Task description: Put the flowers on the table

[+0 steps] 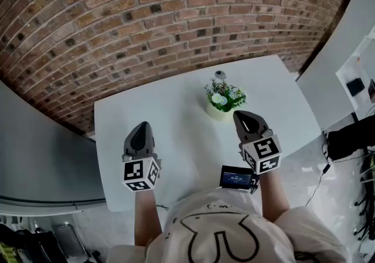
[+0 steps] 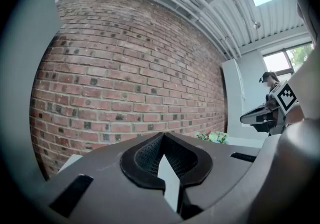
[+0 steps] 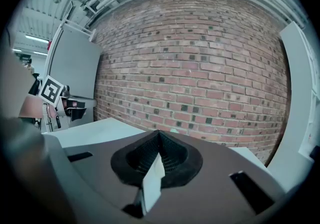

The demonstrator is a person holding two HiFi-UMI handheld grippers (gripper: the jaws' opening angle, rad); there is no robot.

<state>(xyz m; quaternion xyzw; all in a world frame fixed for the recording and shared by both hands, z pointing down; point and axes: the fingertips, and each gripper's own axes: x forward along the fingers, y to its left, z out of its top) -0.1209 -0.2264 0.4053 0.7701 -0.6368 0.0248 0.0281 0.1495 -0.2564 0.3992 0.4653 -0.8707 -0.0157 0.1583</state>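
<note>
Brick wall at the back, white worktop (image 1: 176, 115) in front of it, person standing at its near edge. Flowers (image 1: 225, 96) in their pale pot (image 1: 218, 112) already stand upright on the worktop, right of centre and toward the far side, so the task looks done or not under way.

Risks, L to R: left tool (image 1: 141, 125) is well apart from the pot, so little danger unless it sweeps across. Small grey thing (image 1: 220, 73) sits just behind the pot, can't tell what it is; a shove on the pot would prob. drive it into that. Right tool (image 1: 241, 115) is the real worry: its tip looks just beside the pot, on the pot's right, so a stray nudge could tip the pot or slide it.

Pose: both forearms reach fwd from the body, tools roughly level, pointing at the wall, over the near half of the worktop. Left tool's jaws are together w/ nothing between them. Right tool's are the same, empty.
</note>
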